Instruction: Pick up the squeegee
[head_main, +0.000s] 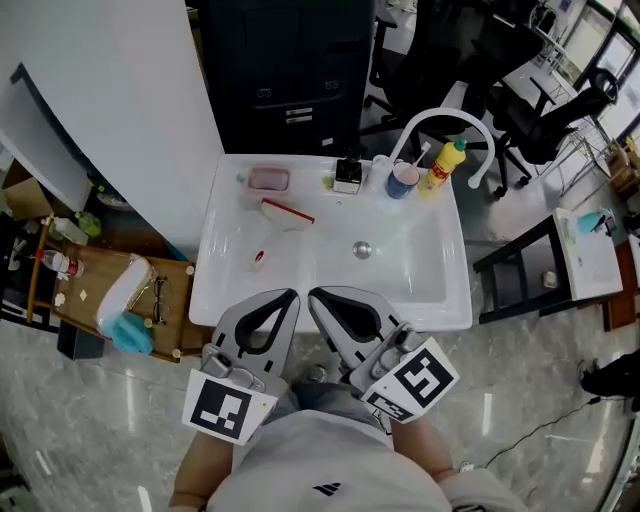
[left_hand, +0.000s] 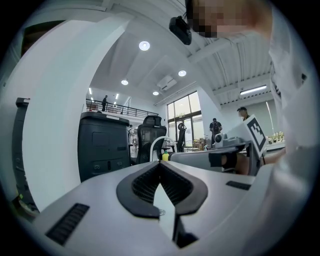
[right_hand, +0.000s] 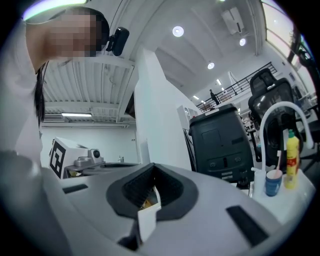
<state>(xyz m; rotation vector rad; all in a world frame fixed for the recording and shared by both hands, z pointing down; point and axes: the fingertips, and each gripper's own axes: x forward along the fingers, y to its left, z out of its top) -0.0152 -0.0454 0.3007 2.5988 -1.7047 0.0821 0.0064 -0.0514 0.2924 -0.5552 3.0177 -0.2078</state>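
The squeegee (head_main: 286, 213), white with a red edge, lies in the back left part of the white sink (head_main: 440, 290), seen only in the head view. Both grippers hover side by side over the sink's front rim, well short of the squeegee. My left gripper (head_main: 291, 295) (left_hand: 160, 163) is shut with nothing between its jaws. My right gripper (head_main: 314, 296) (right_hand: 152, 165) is also shut and empty. Both point level toward the back of the sink.
A pink soap dish (head_main: 268, 179), a black box (head_main: 348, 173), a blue cup (head_main: 403, 181) and a yellow bottle (head_main: 444, 165) line the sink's back ledge under a white arched faucet (head_main: 442, 119). A small red item (head_main: 259, 257) lies in the basin. A wooden side table (head_main: 150, 305) stands left, a black stand (head_main: 520, 265) right.
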